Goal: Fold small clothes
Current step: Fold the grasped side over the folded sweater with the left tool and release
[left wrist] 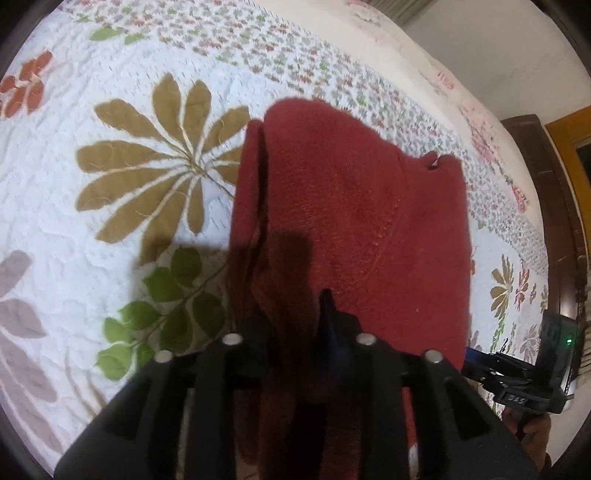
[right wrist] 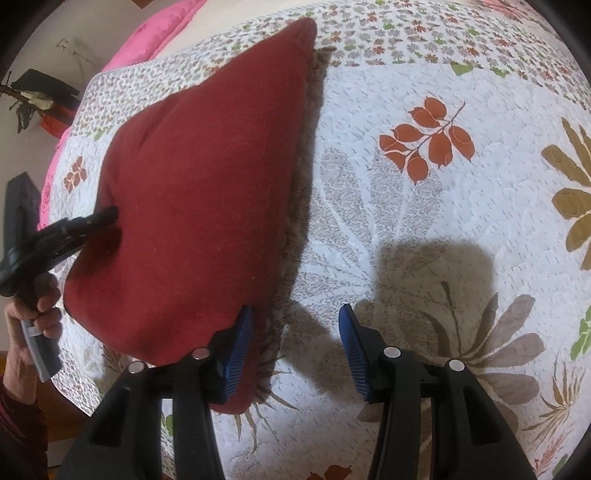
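Observation:
A dark red knit garment (left wrist: 351,206) lies folded on a white floral quilt (left wrist: 110,229). My left gripper (left wrist: 291,314) is shut on its near edge, with red cloth bunched between the black fingers. The right wrist view shows the same garment (right wrist: 195,192) held up off the quilt, the left gripper (right wrist: 107,216) pinching its left edge. My right gripper (right wrist: 295,347) stands open; its left blue pad (right wrist: 238,350) touches the garment's lower corner and nothing is between the pads. In the left wrist view the right gripper (left wrist: 476,360) sits at the garment's right edge.
The quilt (right wrist: 424,221) covers a bed and stretches wide to the right. A pink cover (right wrist: 162,29) lies at the bed's far left. Dark wooden furniture (left wrist: 546,184) stands past the bed's right side. A hand (right wrist: 37,306) holds the left gripper's handle.

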{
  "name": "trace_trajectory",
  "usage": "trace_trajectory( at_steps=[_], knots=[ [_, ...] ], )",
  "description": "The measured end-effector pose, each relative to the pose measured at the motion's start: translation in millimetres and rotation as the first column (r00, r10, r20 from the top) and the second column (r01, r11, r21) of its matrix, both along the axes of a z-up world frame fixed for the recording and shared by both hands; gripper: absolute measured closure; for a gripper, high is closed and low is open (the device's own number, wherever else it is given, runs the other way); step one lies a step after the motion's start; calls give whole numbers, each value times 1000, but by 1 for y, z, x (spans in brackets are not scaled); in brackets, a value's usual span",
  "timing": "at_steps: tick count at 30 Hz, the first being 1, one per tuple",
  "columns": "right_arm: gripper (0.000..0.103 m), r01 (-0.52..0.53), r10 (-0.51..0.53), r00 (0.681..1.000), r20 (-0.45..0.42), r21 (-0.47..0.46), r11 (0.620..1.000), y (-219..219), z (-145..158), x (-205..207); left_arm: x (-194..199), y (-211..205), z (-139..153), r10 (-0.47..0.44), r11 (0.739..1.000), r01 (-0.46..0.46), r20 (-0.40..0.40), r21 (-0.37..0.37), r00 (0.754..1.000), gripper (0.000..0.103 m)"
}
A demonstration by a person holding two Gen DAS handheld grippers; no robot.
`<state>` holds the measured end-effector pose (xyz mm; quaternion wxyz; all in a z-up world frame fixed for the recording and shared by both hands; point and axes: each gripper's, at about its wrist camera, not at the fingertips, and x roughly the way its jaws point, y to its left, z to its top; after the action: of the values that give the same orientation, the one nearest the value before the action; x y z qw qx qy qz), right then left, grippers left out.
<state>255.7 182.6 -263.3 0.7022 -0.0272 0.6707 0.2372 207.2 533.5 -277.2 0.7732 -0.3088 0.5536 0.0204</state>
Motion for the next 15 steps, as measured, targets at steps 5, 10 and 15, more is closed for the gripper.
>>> trace_trajectory(
  at_steps=[5, 10, 15],
  knots=[
    [46, -9, 8, 1000, 26, 25, 1000, 1, 13, -6, -29, -7, 38, -29, 999, 27, 35, 43, 999, 27],
    [38, -45, 45, 998, 39, 10, 999, 20, 20, -19, -48, -30, 29, -80, 997, 80, -12, 22, 997, 25],
    [38, -54, 55, 998, 20, -9, 998, 28, 16, -28, -49, -43, 8, -86, 996, 87, -73, 10, 994, 75]
  ],
)
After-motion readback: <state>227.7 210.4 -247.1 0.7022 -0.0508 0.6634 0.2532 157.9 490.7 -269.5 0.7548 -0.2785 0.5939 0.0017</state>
